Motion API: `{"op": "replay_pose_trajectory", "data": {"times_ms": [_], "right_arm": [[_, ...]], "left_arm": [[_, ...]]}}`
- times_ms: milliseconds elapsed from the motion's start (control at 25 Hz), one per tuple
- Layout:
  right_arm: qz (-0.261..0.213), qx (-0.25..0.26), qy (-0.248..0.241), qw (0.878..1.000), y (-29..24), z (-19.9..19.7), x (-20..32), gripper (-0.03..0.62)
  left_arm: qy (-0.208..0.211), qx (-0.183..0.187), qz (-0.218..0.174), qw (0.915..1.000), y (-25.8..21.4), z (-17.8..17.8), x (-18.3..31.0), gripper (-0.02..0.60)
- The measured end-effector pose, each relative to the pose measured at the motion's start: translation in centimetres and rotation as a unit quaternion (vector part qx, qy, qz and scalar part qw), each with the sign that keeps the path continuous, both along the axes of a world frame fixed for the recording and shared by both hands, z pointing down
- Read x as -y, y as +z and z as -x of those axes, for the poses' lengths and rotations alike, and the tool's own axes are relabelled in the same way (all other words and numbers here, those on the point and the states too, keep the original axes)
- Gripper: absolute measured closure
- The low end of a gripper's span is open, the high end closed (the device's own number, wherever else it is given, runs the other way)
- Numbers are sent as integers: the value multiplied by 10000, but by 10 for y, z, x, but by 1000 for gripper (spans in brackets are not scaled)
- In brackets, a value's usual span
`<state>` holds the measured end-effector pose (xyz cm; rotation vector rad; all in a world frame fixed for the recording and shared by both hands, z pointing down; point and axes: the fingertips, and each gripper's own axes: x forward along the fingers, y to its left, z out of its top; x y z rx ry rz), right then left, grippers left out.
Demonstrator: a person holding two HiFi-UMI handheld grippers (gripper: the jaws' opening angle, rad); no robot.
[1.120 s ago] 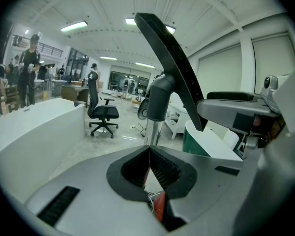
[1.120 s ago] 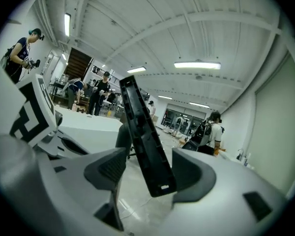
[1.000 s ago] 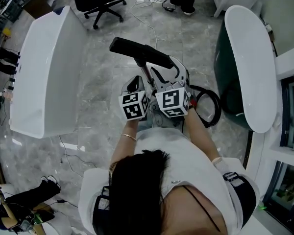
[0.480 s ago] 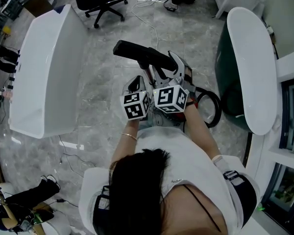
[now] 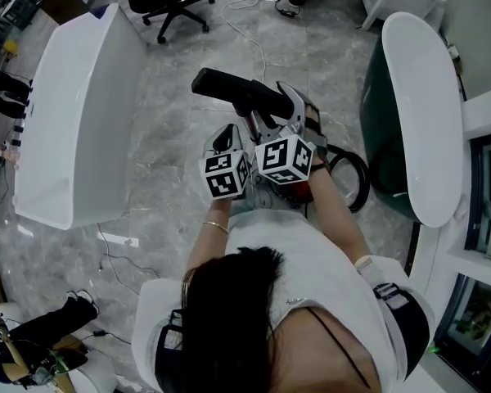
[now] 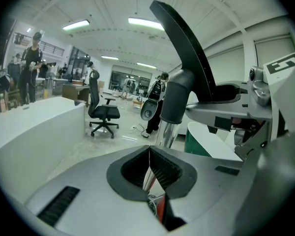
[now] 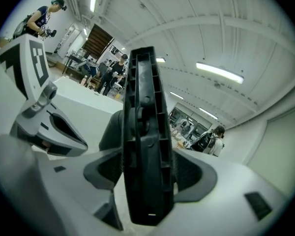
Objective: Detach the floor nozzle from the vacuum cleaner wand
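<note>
The right claw [image 7: 147,167] is clamped on the black floor nozzle [image 7: 143,122], which stands edge-on between its pads with a pad pressing each face. I judge this grip is meant to twist or pull the head free. The left claw [image 6: 148,154] is closed with nothing between its pads and sits just over the chrome wand [image 6: 165,132] (likely to brace the tube, though contact cannot be confirmed). The nozzle is raised above the floor [image 5: 172,137] in front of the person, not yet parted from the wand at the grey neck [image 6: 176,100]. Only the left gripper view shows that joint. Only the head view shows both claws side by side and the black hose [image 5: 364,185] looping on the right.
</note>
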<state>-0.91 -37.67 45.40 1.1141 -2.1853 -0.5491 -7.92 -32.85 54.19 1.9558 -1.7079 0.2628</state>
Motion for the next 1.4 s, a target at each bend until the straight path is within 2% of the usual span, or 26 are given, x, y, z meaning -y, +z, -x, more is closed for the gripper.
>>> {"op": "replay_pose_trajectory", "data": {"times_ms": [280,480,760,840,960,1000,1400], "right_arm": [[-381,-131,97,9991,-8,6,6,301],[-379,-218,113,9990,-4,7,13,301],[-136,-203,70,9997,2,7,18,303],[-136,-185,59,9997,2,8,18,315],[-202,-222,41,9995,3,10,16,391],[-230,-243,42,9994,3,10,16,397],[-316,-256,209,9990,0,9,20,398]], "left_arm": [[60,6,-35,10000,-1,8,6,577],[188,8,-76,9998,-1,9,13,577],[428,-14,-159,9990,-1,3,18,577],[460,-20,-163,9988,0,1,19,577],[496,-38,-197,9986,0,1,20,577],[508,-43,-214,9985,0,1,20,577],[566,-49,-247,9981,0,4,25,577]]}}
